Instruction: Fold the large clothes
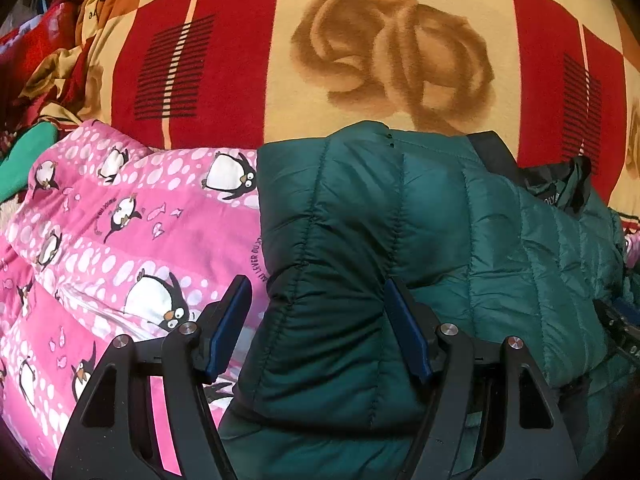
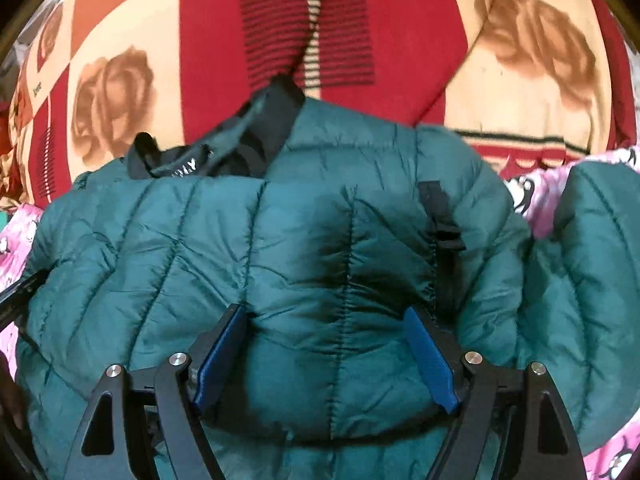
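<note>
A dark green quilted puffer jacket (image 1: 400, 232) lies on a pink penguin-print quilt (image 1: 120, 232), its black collar and label (image 2: 188, 164) toward the far side. My left gripper (image 1: 318, 330) straddles the jacket's folded left edge. Its jaws stand wide, the right pad (image 1: 406, 332) against the cloth and the left pad (image 1: 228, 332) just beside the edge. My right gripper (image 2: 326, 354) is low over the jacket's (image 2: 320, 248) middle, open, with puffy cloth bulging between its blue pads. A black strap (image 2: 440, 216) runs down the jacket near the right finger.
A red and cream blanket with rose prints (image 1: 392, 48) covers the bed beyond the jacket. Crumpled cloths (image 1: 52, 60) pile up at the far left. Another green jacket part (image 2: 592, 264) lies to the right. The right gripper's tip (image 1: 618, 322) shows at the left view's right edge.
</note>
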`<state>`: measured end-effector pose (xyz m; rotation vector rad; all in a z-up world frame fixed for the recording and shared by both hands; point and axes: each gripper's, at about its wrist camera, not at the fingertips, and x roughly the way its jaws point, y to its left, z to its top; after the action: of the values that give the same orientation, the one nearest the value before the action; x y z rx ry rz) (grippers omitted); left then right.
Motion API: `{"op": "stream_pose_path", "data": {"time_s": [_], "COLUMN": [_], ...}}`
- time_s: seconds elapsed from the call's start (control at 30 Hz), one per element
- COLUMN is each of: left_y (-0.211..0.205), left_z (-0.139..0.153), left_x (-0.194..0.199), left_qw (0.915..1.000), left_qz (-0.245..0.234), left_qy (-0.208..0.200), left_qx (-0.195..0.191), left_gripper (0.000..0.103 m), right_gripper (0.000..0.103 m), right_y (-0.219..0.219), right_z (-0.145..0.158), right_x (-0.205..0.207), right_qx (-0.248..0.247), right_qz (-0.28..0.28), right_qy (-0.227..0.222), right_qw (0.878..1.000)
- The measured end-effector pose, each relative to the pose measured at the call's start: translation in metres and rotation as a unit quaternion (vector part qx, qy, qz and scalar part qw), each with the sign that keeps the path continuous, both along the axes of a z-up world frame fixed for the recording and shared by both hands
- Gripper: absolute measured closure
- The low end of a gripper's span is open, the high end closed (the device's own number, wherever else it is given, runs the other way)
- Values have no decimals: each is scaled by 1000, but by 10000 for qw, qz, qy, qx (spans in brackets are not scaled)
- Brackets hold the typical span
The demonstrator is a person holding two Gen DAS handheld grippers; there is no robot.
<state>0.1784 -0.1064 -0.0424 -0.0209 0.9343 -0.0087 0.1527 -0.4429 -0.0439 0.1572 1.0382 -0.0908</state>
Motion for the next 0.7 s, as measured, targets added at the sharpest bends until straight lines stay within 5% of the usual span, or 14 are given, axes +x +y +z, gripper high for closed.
{"op": "stream_pose_path", "data": {"time_s": [0.4,0.7], "left_y": [2,4], "left_z": [-2,7], "left_x": [0,-3], "left_qw": [10000,10000], "left_qz": [40,47], "left_qy": [5,-29], "left_qx": [14,-2], "left_gripper": [29,28], "right_gripper": [25,24], "right_y": [12,19], "right_z": [32,16], "right_x": [-9,-5], "right_qx": [-154,-300], "right_qz": [-27,-53], "right_qy": [-195,159], "right_qw": [9997,9994]}}
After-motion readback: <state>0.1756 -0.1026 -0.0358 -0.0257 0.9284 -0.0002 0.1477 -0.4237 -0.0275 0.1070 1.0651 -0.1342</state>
